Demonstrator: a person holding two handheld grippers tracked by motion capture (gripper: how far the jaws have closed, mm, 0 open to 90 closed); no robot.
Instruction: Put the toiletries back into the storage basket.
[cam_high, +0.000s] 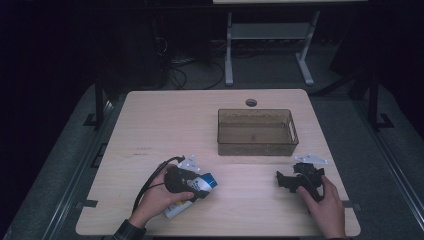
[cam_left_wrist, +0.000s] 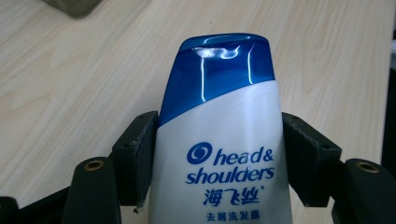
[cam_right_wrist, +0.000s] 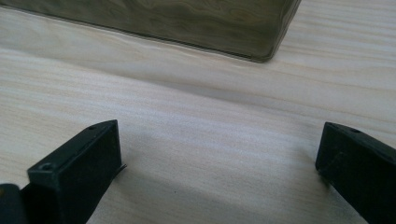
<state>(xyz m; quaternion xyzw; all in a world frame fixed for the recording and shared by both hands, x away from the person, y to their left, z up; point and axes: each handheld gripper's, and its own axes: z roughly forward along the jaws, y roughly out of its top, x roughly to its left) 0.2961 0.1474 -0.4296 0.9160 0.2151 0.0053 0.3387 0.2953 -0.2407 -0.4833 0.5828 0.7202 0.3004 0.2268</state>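
**A dim lab set up for recording**

A bare wooden table (cam_high: 165, 120) with a cable hole (cam_high: 251, 102) stands on grey floor; loose cables (cam_high: 187, 75) lie on the floor at the far side; a white metal frame (cam_high: 270, 45) stands behind; black stands (cam_high: 100, 100) flank the table left and right.

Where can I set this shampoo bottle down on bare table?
The table's left half, left of the brown bin, is bare. So is the strip between the left gripper, closed on the shampoo bottle, and the right gripper. Crowded along the bin.
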